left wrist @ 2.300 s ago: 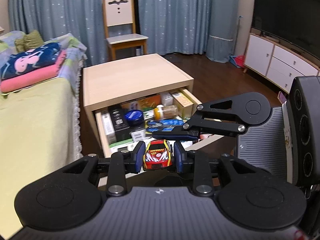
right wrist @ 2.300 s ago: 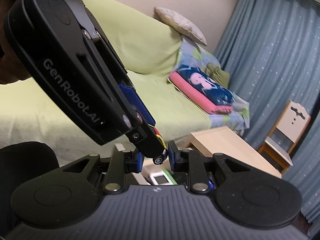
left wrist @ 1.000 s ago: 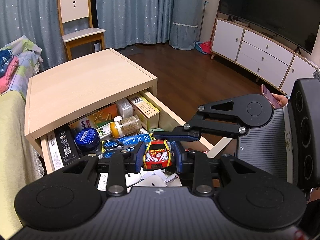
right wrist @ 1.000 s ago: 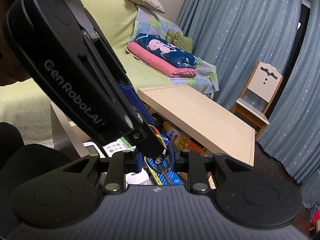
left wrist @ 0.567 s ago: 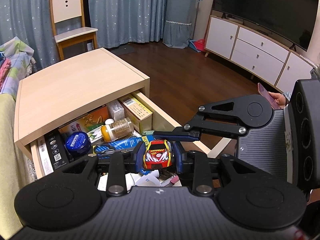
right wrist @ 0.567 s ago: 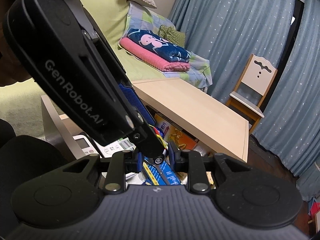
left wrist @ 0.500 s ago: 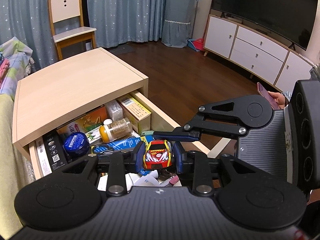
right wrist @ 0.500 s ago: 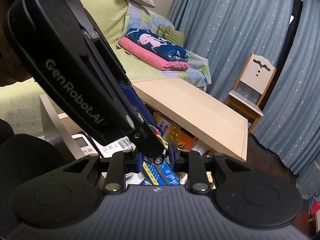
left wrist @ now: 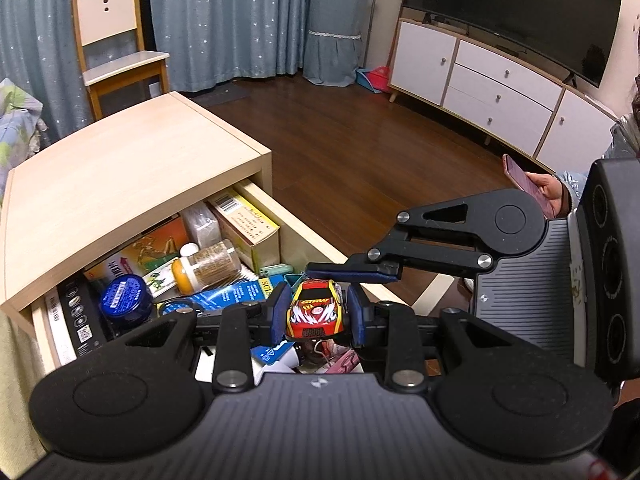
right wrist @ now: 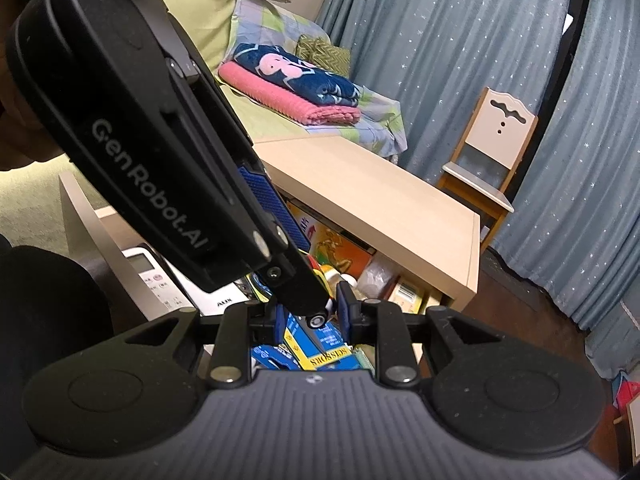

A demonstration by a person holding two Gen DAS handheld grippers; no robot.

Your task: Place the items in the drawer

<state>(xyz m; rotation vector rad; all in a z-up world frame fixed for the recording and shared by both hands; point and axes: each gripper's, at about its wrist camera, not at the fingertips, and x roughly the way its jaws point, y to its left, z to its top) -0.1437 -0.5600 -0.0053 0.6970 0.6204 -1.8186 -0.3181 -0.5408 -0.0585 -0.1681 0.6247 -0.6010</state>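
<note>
Jaws of the left gripper are pinching a small toy car across its flanks, low centre in the left wrist view; its yellow roof and red, flame-marked nose are facing the camera. It is hanging over the open drawer of the pale wooden worktop, whose inside is filling the lower left of that view with clutter: a blue round tin, an amber jar lying on its side, a yellow box and a blue scissors pack.

Moving rightward, the right gripper is reaching in from the right edge, its blue pads lying just above the car's roof. In the right wrist view its jaws are standing narrowly apart around the tip of the left gripper's finger and the car's wheel; whether they are actually bearing on the car I cannot tell.

Judging by looks, the car is light, rigid and glossy, so it is likely slipping easily under a glancing pinch. Its flat sides are offering the surest hold; the wheels are rolling and the sloped roof is giving little purchase. A free gap among the packed items seems to be needed for setting it down.
</note>
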